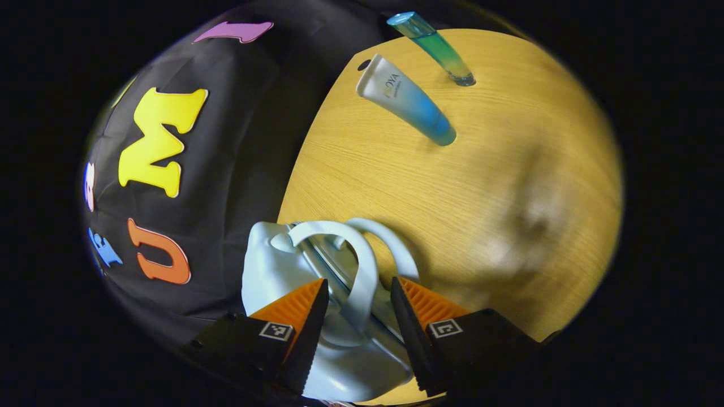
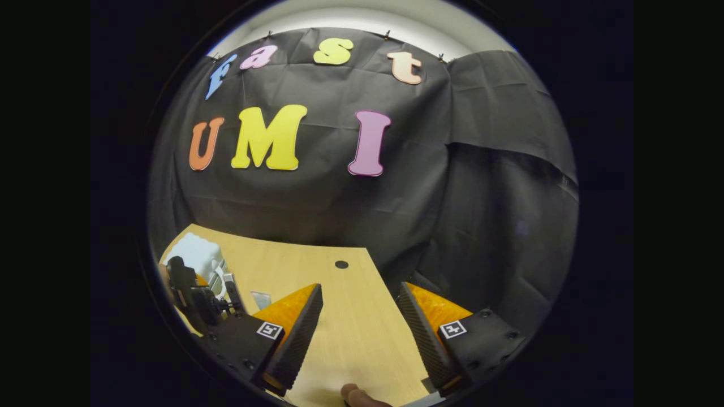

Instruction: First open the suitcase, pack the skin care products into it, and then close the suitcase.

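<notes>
In the left gripper view the left gripper [image 1: 357, 314] stands spread, its fingers either side of the pale suitcase's [image 1: 271, 271] handle [image 1: 362, 271], not pressing it. A tube [image 1: 404, 100] and a bottle [image 1: 432, 46] lie far off on the wooden table [image 1: 509, 169]. The right gripper [image 2: 359, 328] hangs released over bare table.

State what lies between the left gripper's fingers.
In the left gripper view, the left gripper is open, with the pale blue suitcase's handle standing between its fingers, apparently untouched.

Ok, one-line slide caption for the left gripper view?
Left claw open astride pale blue suitcase handle; two blue gradient tubes wait on wooden table.
</notes>
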The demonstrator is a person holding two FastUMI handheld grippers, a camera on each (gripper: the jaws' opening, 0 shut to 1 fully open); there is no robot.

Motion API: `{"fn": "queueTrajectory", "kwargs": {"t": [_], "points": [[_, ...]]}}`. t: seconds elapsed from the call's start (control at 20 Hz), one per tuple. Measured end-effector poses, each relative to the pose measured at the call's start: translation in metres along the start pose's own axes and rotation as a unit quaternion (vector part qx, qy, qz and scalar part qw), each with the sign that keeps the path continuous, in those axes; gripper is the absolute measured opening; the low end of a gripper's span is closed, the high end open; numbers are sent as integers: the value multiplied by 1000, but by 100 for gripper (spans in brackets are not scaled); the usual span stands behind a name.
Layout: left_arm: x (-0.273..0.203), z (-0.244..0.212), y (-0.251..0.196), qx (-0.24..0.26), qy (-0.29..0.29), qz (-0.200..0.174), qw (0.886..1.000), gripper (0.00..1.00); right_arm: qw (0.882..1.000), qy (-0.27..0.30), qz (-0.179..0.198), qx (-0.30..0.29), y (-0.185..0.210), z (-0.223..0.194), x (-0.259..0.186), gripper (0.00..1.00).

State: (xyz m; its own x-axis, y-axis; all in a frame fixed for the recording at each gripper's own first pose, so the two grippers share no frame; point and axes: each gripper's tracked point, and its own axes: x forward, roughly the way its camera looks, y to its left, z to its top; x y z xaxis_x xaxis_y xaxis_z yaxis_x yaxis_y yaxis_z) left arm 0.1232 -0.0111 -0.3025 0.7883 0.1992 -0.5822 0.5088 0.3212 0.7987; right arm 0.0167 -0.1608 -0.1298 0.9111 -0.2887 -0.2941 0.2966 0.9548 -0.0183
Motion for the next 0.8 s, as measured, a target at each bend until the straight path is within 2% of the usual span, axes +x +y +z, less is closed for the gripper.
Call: {"fn": "queueTrajectory", "kwargs": {"t": [0.05,0.1,0.35,0.45,0.5,0.8], "points": [[0,-1,4,9,4,15,1000,69,1000,2,2,1,-1,-3,-1,82],[1,-2,6,17,8,26,999,61,1000,5,2,2,-2,-6,-1,82],[4,1,9,71,12,77,994,46,1000,14,10,-3,-7,-15,-3,81],[5,2,6,91,15,92,991,34,1000,17,16,-7,-9,-17,-2,82],[6,4,6,99,9,99,990,25,1000,19,20,-10,-10,-19,-1,82],[3,8,8,96,1,110,989,12,998,14,50,-26,-16,-21,5,82]]}}
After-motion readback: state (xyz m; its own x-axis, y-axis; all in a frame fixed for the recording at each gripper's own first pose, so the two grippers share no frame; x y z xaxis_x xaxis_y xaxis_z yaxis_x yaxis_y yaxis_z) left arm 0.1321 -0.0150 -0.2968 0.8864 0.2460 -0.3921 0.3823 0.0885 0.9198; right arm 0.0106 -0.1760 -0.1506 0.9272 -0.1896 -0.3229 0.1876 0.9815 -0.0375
